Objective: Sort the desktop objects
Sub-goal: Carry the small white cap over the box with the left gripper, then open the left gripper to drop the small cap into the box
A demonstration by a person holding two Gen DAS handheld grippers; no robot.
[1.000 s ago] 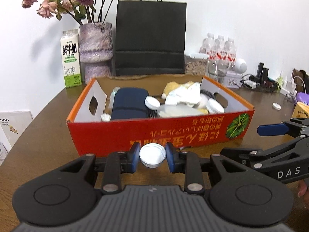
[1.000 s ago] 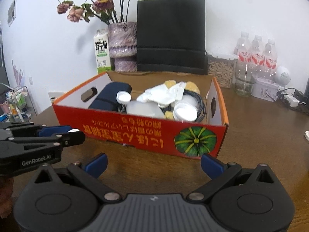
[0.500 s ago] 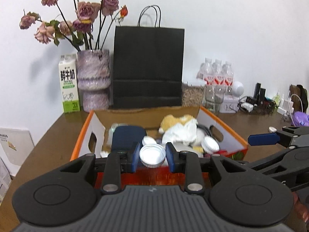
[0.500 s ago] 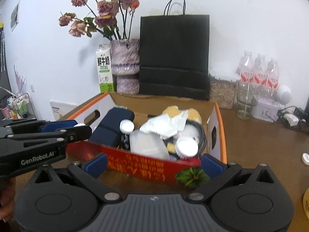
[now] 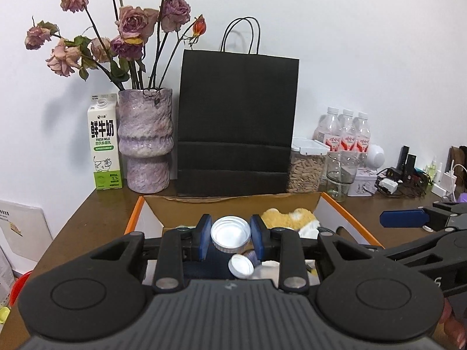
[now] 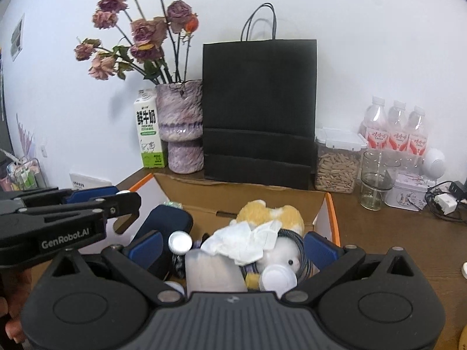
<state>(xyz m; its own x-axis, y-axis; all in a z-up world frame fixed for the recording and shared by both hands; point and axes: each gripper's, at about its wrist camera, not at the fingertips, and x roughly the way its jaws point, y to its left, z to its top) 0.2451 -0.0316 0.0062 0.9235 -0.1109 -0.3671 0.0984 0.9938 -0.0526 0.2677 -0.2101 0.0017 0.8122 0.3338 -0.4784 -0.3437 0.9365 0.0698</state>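
My left gripper [image 5: 230, 233] is shut on a round white lid [image 5: 230, 234], held by its rim between the blue pads. It hangs above the orange-rimmed cardboard box [image 5: 132, 218]. My right gripper [image 6: 233, 246] is open and empty, its blue pads spread wide over the same box [image 6: 331, 204]. Inside the box lie a dark blue case [image 6: 166, 224], a crumpled white tissue [image 6: 242, 239], a yellow and white plush toy [image 6: 271, 213], a coiled cable [image 6: 300, 250], a translucent container [image 6: 213, 271] and other white lids [image 6: 278, 277].
Behind the box stand a black paper bag [image 5: 238, 122], a purple vase of dried roses [image 5: 144, 140] and a milk carton [image 5: 105, 143]. To the back right are a pellet jar [image 5: 306, 169], a glass [image 5: 340, 175], water bottles [image 5: 347, 134], a tin and chargers with cables [image 5: 391, 180].
Both grippers have risen and moved forward from in front of the box to above it. The left one keeps the white lid; the right one stays open.
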